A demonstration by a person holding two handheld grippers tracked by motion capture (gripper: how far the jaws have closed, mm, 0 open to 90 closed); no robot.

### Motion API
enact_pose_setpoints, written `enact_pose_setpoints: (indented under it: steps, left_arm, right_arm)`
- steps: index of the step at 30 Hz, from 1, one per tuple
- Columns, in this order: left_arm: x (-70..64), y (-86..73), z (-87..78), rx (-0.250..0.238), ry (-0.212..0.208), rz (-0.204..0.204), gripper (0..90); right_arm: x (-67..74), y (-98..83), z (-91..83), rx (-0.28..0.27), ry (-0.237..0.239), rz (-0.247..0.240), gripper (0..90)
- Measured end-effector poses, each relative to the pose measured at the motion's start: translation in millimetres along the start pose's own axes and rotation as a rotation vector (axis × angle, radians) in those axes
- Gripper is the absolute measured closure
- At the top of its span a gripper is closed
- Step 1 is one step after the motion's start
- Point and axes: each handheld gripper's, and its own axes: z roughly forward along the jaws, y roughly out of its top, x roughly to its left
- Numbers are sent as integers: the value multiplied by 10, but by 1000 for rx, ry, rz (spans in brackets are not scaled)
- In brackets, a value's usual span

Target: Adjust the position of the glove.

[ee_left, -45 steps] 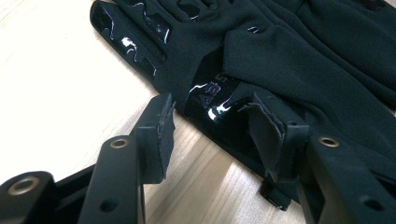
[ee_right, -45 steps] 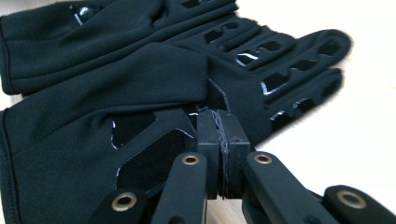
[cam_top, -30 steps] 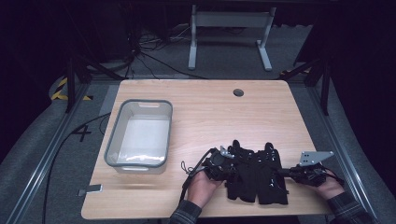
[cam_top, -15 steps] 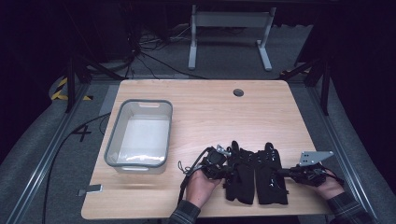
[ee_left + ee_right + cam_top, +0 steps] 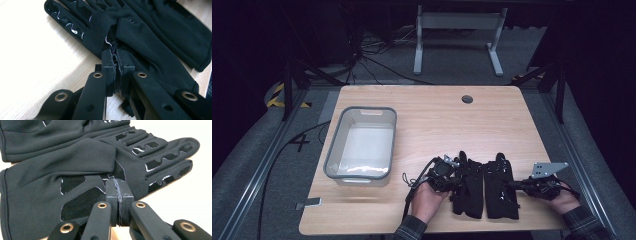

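Observation:
Two black gloves lie side by side near the table's front edge, fingers pointing away. My left gripper (image 5: 457, 175) comes in from the left and is shut on the side edge of the left glove (image 5: 468, 192). In the left gripper view the jaws (image 5: 115, 53) pinch a fold of that glove (image 5: 82, 27), with black fabric squeezed between the pads. My right gripper (image 5: 513, 185) comes in from the right and is shut on the right glove (image 5: 499, 192). In the right gripper view the closed jaws (image 5: 117, 182) nip the edge of this glove (image 5: 160, 155) by a turned-over flap.
A grey, see-through tub (image 5: 332, 150) stands to the left on the wooden table (image 5: 437, 120). A round cable hole (image 5: 467, 99) sits near the far edge. A small grey tab (image 5: 309, 203) lies at the front left corner. A metal stand (image 5: 457, 35) stands on the floor beyond.
The gloves looked like one spread-out dark mass a second ago; now they lie as two narrower strips with a gap between them. Both hands stay where they were.

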Motion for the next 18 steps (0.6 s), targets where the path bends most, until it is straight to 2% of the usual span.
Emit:
enact_pose_setpoints:
  steps: [2,11,18]
  left_arm:
    - [-2,6,-4,-9,1,6,861]
    - [84,59,-109,-68,-8,-13,863]
    - [147,167,-179,-119,-55,-13,865]
  right_arm:
    - [7,11,11,1,2,-2,898]
    - [-20,122,125,1,4,-27,899]
    - [-43,195,214,-10,6,-35,899]
